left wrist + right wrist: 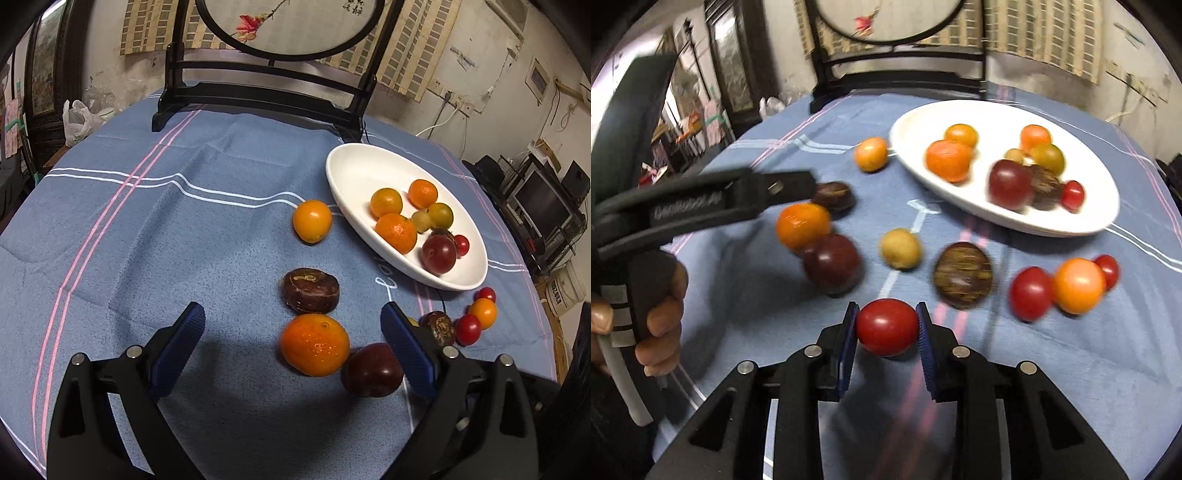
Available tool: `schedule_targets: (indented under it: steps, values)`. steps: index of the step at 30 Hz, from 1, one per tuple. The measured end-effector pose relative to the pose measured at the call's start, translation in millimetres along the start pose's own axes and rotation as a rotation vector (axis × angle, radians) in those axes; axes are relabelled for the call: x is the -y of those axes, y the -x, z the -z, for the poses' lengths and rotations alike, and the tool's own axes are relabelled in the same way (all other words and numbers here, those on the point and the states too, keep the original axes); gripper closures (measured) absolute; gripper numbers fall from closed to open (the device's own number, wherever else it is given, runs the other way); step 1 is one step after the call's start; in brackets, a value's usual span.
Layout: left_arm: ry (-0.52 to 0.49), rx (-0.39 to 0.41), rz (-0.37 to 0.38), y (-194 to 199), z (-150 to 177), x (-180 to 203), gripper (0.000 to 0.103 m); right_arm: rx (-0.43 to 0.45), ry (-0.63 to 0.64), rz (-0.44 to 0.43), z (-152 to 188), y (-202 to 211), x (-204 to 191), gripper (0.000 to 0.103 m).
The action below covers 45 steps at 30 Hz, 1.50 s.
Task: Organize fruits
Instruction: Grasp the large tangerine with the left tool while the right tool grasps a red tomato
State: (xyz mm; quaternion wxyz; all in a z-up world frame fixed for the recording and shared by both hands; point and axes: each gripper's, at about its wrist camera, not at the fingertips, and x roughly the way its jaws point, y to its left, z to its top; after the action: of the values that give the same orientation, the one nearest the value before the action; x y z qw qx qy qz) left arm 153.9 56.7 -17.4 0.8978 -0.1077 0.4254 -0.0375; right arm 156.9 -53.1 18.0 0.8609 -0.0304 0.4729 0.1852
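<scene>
My left gripper (292,321) is open, low over the blue cloth. An orange mandarin (314,344) lies between its fingers, a dark plum (372,369) by the right finger, a brown chestnut-like fruit (311,290) just ahead. My right gripper (886,325) is shut on a red cherry tomato (886,326), held above the cloth. The white oval dish (354,170) holds several fruits at right; it also shows in the right wrist view (1089,192). The left gripper appears in the right wrist view (790,184) over the mandarin (802,229).
Loose fruits lie on the cloth: an orange one (312,220) by the dish, cherry tomatoes (1030,293) and an orange fruit (1078,285) at right, a yellow one (900,248), a brown one (963,275). A black wooden stand (258,96) rises at the far edge.
</scene>
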Motion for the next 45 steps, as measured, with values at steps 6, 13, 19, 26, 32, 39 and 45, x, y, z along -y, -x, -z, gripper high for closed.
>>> schedule_targets:
  steps: [6,13,19,26,32,39,45]
  values:
    - [-0.019,0.005,-0.002,1,1,1,0.009,0.039,-0.077,-0.027,1,10,29,0.072]
    - [-0.063,-0.028,0.030,10,13,2,0.009,0.056,-0.060,-0.008,-1,14,30,0.072]
    - [-0.130,-0.053,0.004,21,33,-4,0.009,0.073,-0.073,-0.003,0,19,36,0.072]
    - [-0.216,-0.085,-0.066,8,41,-2,0.011,0.072,-0.066,-0.015,-1,17,33,0.072]
    - [-0.305,-0.129,-0.074,-16,35,14,0.028,0.063,-0.066,-0.009,-1,16,33,0.072]
    - [-0.396,-0.104,-0.086,-28,22,30,0.047,0.062,-0.051,-0.015,-1,15,30,0.071]
    - [-0.392,-0.114,-0.065,-27,25,34,0.060,0.049,-0.044,-0.010,1,12,28,0.071]
